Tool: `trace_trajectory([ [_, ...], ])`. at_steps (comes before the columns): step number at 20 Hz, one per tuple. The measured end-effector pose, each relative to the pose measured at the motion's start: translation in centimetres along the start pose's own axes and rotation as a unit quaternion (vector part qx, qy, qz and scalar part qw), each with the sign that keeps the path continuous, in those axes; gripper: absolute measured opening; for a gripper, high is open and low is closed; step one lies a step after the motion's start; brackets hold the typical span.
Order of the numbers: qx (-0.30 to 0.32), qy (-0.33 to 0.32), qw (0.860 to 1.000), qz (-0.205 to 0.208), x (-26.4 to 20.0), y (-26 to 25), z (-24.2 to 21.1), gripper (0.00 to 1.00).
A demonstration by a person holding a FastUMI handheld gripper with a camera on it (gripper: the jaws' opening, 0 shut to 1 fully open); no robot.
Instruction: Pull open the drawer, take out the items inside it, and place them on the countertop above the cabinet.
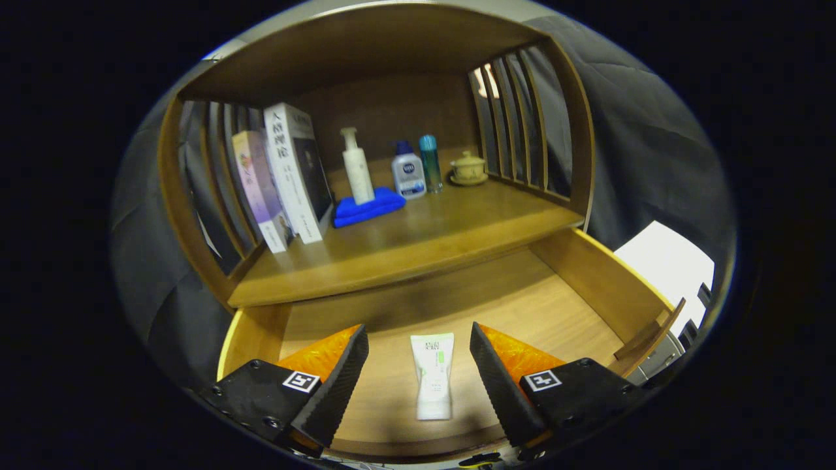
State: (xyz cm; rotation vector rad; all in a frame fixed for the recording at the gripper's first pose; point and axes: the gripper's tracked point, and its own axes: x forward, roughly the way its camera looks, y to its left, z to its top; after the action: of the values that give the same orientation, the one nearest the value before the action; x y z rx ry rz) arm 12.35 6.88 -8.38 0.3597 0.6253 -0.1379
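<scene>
Drawer (588, 287) open; jaws spread either side of the tube (434, 375), low centre — a grab is called for.

We hold our hand-held two-finger gripper (419, 358) pointed forward and tilted downward. Its two fingers (336, 385) stand wide apart, with an open gap between them, and neither one presses on anything. The textured inner pads (496, 382) face each other across that gap. Each finger base carries a small square black-and-white marker on its upper face, and both bases sit about level.
</scene>
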Motion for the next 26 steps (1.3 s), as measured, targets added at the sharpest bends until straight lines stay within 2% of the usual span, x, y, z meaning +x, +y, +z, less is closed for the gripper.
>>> trace_trajectory([
  [5,0.016,0.122,0.992,-0.021,3.6,-1.0,-2.7,0.98],
  [9,0.013,0.191,0.981,-0.035,5.2,-2.0,-4.3,0.97],
  [16,0.002,0.267,0.962,-0.054,5.4,-2.7,-7.2,0.95],
  [17,-0.005,0.281,0.958,-0.059,5.0,-2.9,-7.8,0.93],
  [19,-0.002,0.283,0.958,-0.048,5.3,-2.3,-8.0,0.84],
  [23,-0.017,0.275,0.961,-0.035,5.5,-1.6,-8.2,0.44],
  [25,-0.023,0.264,0.964,-0.032,5.3,-1.4,-8.1,0.44],
  [26,-0.027,0.257,0.966,-0.03,5.4,-1.5,-7.7,0.36],
])
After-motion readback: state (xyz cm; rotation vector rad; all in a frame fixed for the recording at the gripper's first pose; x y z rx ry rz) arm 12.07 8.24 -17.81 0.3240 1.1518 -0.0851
